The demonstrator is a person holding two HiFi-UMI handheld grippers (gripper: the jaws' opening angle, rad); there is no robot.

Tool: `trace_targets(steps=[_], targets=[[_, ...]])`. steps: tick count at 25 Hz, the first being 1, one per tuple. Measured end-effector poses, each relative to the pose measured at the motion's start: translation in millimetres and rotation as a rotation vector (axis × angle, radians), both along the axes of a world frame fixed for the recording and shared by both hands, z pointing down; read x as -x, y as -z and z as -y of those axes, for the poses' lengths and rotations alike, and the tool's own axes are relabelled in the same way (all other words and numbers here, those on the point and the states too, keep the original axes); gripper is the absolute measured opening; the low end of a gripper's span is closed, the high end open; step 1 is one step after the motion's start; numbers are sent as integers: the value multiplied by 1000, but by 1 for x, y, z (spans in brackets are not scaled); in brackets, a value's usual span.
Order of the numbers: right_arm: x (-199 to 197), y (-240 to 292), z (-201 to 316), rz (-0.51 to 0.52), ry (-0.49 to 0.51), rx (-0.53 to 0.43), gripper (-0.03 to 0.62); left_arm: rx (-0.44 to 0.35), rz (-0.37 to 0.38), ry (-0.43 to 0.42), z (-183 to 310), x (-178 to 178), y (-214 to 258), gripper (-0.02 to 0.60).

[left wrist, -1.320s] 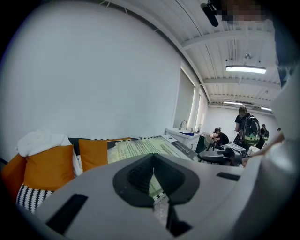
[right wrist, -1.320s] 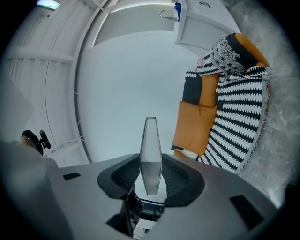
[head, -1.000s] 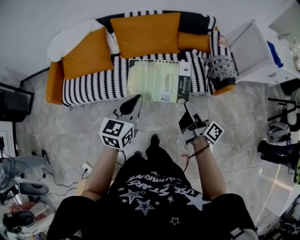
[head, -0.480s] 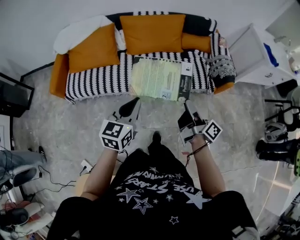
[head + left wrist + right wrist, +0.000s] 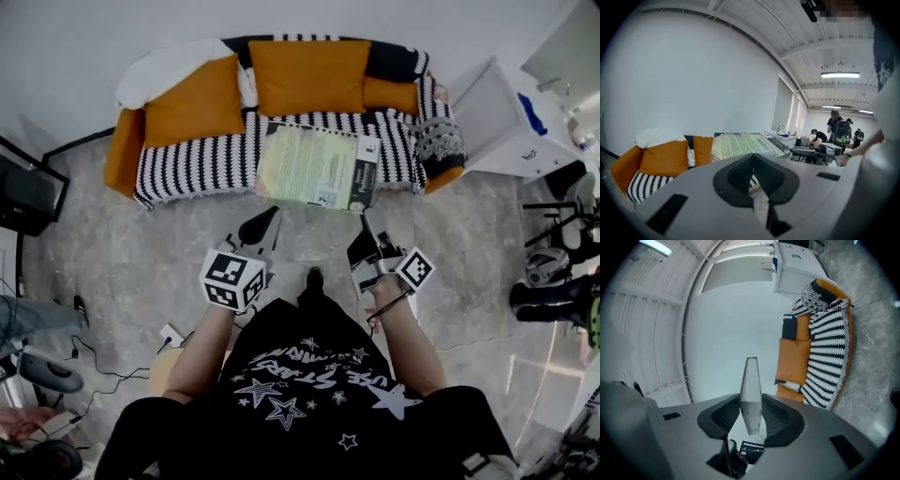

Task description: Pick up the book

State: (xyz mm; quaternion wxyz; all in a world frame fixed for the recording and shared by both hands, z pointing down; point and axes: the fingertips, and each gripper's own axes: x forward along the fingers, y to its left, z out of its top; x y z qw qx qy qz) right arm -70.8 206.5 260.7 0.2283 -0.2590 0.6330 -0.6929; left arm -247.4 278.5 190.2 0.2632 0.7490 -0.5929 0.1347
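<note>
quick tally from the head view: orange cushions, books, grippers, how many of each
orange cushions: 3, left, middle, right
book: 1
grippers: 2, left gripper, right gripper
total: 6

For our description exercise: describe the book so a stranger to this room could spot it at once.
Find the orange sofa with the black-and-white striped throw by the white wall. Above its front edge, the right tool clamps the book. It is the only flat, pale yellow-green printed rectangle, unlike the plain orange cushions.
</note>
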Motion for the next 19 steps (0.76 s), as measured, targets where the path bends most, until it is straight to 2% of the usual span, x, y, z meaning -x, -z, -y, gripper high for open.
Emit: trace_targets(steps=[4, 11, 19], targets=[[-6, -8, 13, -20, 4, 20, 156, 25, -18, 2, 15, -5, -11, 8], [-19, -44, 90, -23, 14, 113, 156, 103, -21, 5, 102, -17, -40, 8], [-21, -21, 69, -11, 7, 64, 156, 57, -2, -19, 83, -18, -17, 8]])
